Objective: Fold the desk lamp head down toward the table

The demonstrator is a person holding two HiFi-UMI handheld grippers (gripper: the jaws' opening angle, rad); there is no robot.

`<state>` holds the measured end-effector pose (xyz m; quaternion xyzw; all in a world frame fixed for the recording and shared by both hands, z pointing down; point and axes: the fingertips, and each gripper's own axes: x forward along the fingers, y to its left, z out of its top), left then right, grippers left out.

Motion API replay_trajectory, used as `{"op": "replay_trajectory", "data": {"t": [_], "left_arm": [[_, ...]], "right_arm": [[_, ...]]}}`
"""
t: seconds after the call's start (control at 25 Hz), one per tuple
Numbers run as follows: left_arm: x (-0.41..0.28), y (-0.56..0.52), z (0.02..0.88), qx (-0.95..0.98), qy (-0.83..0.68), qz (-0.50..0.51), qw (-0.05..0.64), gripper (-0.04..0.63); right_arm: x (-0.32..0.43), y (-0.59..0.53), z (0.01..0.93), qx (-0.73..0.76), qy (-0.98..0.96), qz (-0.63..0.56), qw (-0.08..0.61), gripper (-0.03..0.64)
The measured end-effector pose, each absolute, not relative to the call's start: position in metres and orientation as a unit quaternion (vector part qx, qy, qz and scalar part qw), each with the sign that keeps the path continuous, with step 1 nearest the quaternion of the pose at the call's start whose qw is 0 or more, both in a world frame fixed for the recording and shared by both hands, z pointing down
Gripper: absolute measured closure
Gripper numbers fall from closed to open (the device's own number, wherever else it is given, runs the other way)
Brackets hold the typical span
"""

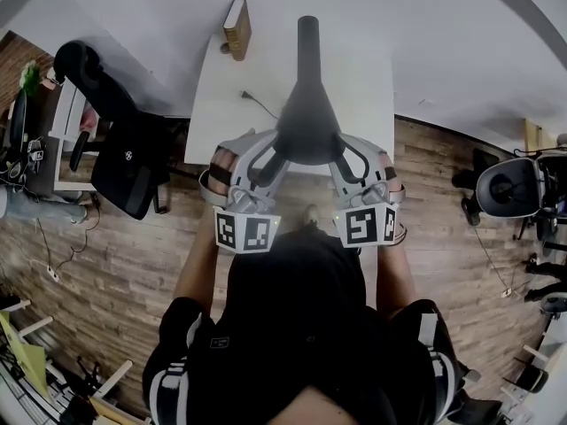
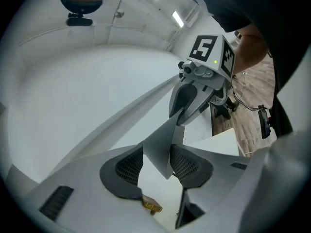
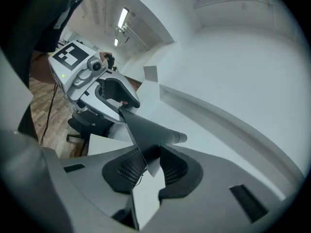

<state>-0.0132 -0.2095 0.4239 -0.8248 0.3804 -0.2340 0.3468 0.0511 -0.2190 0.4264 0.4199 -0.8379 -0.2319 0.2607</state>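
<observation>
Desk lamp head [image 1: 308, 122] is a dark grey cone, wide end toward the person, over the near edge of the white counter [image 1: 226, 96]. The lamp arm [image 1: 307, 42] runs away from it across the counter.

One gripper sits at each side of the flared rim, both reaching in from the person's side. The marker cubes are near the body.

Left hand-held gripper [image 1: 271, 153] is at the left side of the rim. In the left gripper view this gripper [image 2: 158, 166] is released. The pads [image 2: 127, 166] stand wide apart and the thin edge of the lamp head [image 2: 163, 144] pokes down between them as a wedge. Not clamped, and bare counter shows through the gap below. The right hand-held gripper [image 2: 181, 111] shows beyond, on the far side of the same rim.

Right hand-held gripper [image 1: 344, 153] is at the right side of the rim. In the right gripper view it [image 3: 151, 166] is clenched on the lamp head [image 3: 146, 127]. Both pads [image 3: 130, 168] press on the rim edge and the cone tapers away past them. The left hand-held gripper [image 3: 119, 102] is visible across the head, at the opposite edge.

Rest of the scene:
- A small brown box [image 1: 236, 27] stands at the far left of the counter, well apart from the lamp.
- A thin cable [image 1: 257, 104] lies on the counter just left of the head.
- A black office chair [image 1: 124, 162] stands on the wooden floor [image 1: 133, 255], left of the counter.
</observation>
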Motion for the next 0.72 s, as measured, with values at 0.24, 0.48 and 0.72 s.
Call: {"op": "replay_trajectory", "data": {"t": [0.24,0.48,0.72], "left_arm": [[-0.006,-0.213,0.423,-0.811,0.364,-0.258,0.377,0.449],[-0.001,-0.211,0.427,-0.809,0.365,-0.259,0.382,0.525],[0.000,-0.209,0.437,-0.798,0.365,-0.269,0.396,0.522]], "right_arm": [[0.048,-0.218,0.428,0.418,-0.835,-0.237,0.269,0.523],[0.049,-0.218,0.427,0.421,-0.834,-0.239,0.264,0.526],[0.050,-0.216,0.437,0.422,-0.825,-0.253,0.277,0.522]]}}
